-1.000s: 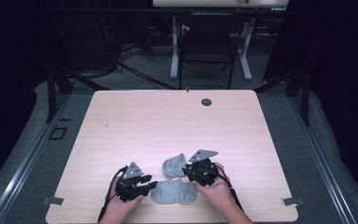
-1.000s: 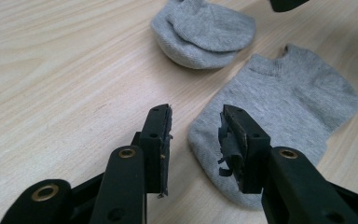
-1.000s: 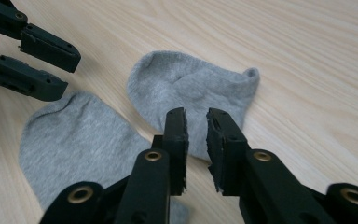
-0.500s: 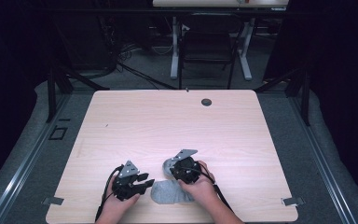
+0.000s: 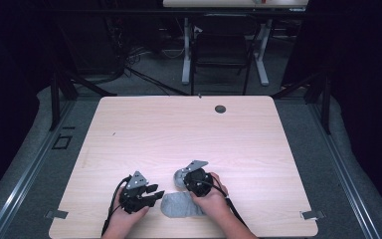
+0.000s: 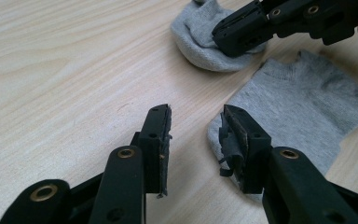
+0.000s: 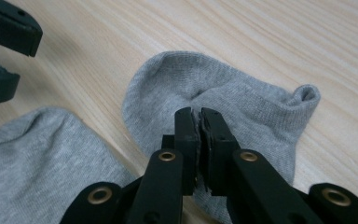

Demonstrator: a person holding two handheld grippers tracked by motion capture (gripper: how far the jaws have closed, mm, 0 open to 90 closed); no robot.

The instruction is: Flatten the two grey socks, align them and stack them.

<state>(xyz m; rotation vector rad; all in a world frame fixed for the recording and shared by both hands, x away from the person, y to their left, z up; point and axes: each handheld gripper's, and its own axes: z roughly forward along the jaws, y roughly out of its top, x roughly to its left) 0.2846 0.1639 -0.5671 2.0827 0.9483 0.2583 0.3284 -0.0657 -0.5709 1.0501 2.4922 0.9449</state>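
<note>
Two grey ankle socks lie near the table's front edge. One sock (image 5: 178,206) (image 6: 303,107) (image 7: 32,154) is spread flat. The second, bunched sock (image 5: 179,178) (image 6: 196,32) (image 7: 242,93) lies just beyond it. My right gripper (image 5: 185,179) (image 7: 198,116) is shut on a fold in the middle of the bunched sock, and it also appears far off in the left gripper view (image 6: 228,35). My left gripper (image 5: 156,192) (image 6: 196,116) (image 7: 25,60) is open. It holds nothing, and its right jaw rests at the flat sock's left edge.
The light wooden table (image 5: 189,134) stretches bare beyond the socks, with a dark round cable hole (image 5: 220,108) near its far edge. Both of the person's hands come in at the front edge. Desk legs and cables stand on the floor behind.
My right gripper has moved left with the bunched sock and now sits closer to the left gripper. The left gripper has barely moved.
</note>
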